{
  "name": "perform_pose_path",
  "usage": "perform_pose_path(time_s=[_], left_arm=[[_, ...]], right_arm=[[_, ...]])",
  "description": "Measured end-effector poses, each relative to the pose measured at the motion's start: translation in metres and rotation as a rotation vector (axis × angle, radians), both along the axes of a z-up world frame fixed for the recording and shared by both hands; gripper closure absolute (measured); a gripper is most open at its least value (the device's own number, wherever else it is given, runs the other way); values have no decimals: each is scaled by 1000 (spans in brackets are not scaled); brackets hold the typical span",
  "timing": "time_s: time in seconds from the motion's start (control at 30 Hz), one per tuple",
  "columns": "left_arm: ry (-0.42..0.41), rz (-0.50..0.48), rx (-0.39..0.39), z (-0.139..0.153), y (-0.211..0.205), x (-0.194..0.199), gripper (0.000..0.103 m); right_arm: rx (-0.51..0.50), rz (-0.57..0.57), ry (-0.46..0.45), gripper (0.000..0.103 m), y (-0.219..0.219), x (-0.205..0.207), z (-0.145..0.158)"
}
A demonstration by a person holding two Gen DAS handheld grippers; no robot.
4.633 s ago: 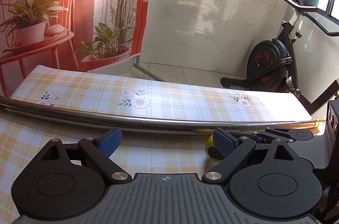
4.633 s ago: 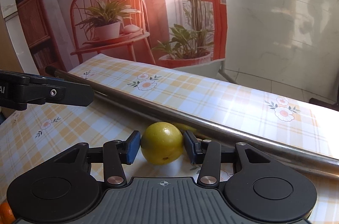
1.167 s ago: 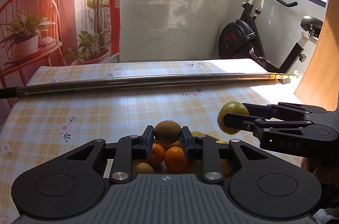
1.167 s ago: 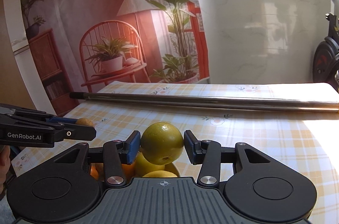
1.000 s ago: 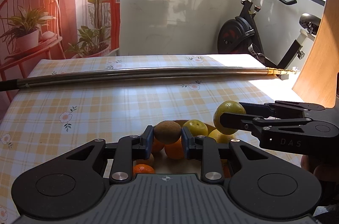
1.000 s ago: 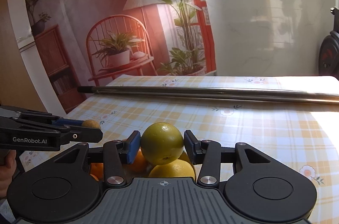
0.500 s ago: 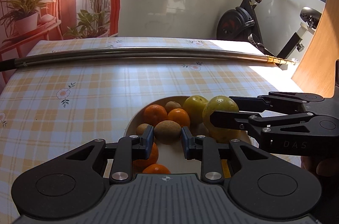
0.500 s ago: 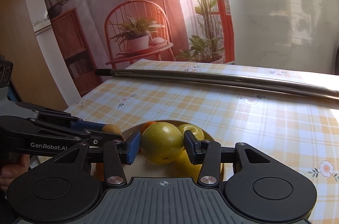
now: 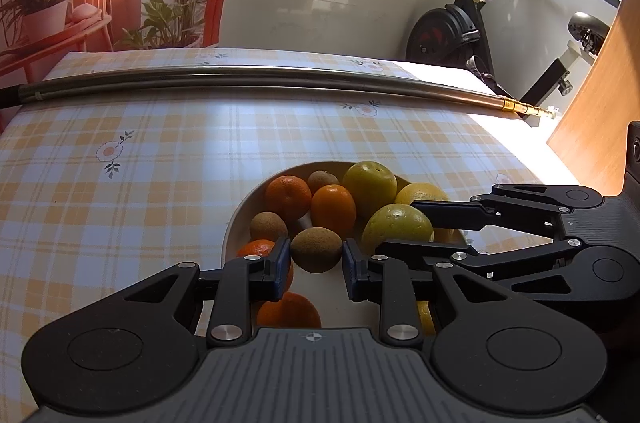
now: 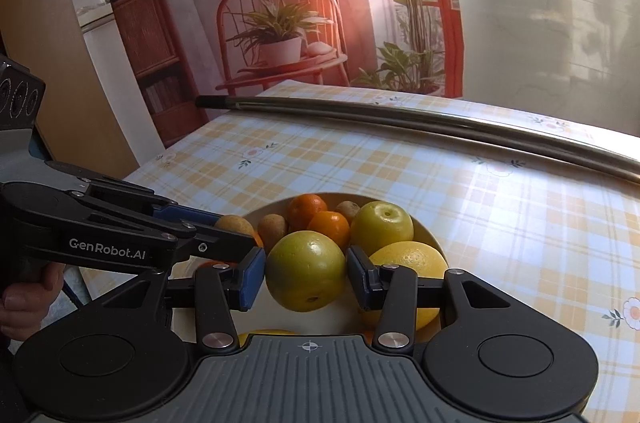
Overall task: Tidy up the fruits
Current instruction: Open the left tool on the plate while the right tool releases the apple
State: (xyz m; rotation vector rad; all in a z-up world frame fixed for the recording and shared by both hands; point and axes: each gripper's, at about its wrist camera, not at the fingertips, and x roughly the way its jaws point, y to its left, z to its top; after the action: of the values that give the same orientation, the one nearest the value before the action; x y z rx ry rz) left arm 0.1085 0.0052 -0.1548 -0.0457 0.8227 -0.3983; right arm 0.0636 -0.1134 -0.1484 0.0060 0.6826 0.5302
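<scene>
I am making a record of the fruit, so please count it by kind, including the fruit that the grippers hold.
oranges: 4
kiwis: 3, one in the left gripper
yellow-green citrus: 4, one in the right gripper, one mostly hidden
Total: 11

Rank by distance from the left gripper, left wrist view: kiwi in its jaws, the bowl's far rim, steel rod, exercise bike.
From the left gripper, nearest first:
1. Kiwi, between its pads, over the bowl.
2. Bowl far rim, straight ahead, behind the fruit pile.
3. Steel rod, lying across the table's far side.
4. Exercise bike, off the table, far right by the wall.
</scene>
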Motion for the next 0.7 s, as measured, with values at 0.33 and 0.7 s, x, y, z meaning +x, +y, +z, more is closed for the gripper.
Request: perform_pose_path(time_s=[0.33,0.7], left_arm=[[32,-14,-8,-4,-2,2,74],[79,-14,-28,-9,-2,3,74]], right_arm=[[-43,8,30,61,5,-3,-5],[-42,3,52,63,5,-1,-10]])
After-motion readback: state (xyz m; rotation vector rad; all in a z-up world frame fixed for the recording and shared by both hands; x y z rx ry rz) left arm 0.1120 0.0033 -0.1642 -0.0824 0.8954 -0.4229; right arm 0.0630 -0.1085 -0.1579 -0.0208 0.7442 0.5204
